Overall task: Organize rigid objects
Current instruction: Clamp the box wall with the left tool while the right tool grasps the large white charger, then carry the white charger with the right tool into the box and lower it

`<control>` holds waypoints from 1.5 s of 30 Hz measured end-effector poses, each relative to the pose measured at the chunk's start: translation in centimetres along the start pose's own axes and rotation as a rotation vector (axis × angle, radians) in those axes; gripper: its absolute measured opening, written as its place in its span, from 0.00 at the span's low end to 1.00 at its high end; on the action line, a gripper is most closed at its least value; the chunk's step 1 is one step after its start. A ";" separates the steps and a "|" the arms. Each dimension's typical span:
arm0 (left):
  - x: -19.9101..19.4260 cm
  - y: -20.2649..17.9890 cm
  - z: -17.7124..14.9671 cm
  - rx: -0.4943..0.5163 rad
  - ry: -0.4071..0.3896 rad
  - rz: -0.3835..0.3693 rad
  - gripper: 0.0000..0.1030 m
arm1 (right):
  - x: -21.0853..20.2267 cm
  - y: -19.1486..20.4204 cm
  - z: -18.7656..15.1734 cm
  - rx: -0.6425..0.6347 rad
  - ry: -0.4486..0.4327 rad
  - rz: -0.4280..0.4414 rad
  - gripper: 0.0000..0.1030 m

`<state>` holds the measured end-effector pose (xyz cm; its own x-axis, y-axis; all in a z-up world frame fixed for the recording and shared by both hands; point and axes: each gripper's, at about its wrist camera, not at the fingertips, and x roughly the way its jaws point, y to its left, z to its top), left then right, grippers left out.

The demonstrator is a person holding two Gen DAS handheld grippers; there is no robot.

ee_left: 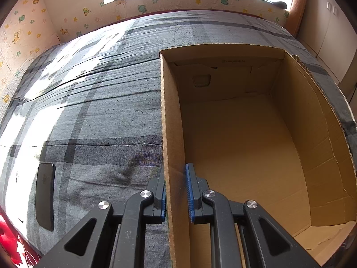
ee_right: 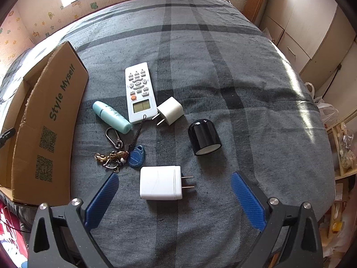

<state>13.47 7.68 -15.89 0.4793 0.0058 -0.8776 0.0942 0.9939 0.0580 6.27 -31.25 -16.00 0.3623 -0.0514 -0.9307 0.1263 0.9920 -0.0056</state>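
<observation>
Two grippers were at work over the bed with its grey plaid cover. The left gripper reached forward and low, straddling the near left wall of the open cardboard box: one blue pad lay outside against the wall, the other inside with a sliver of gap, so the jaws were narrow, though whether they truly pinched the cardboard was hard to tell. The right gripper hovered level above the bed with its jaws spread wide, holding nothing; the large white charger lay between its fingers, prongs pointing right, apart from both pads.

Counted on the bed beside the box: two white chargers, the second a smaller charger touching the corner of one white remote control; one mint-green tube just left of the remote; one black cap; one bunch of keys with a blue fob. One dark phone lay left of the box.
</observation>
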 end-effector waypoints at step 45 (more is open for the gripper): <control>0.5 0.0 -0.1 0.014 0.020 0.011 0.15 | -2.4 6.0 3.2 -0.114 0.021 0.034 0.68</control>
<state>13.57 7.67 -16.39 0.4630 0.0187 -0.8862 0.1014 0.9921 0.0739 9.08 -25.49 -12.65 0.3445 -0.0159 -0.9386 0.0075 0.9999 -0.0142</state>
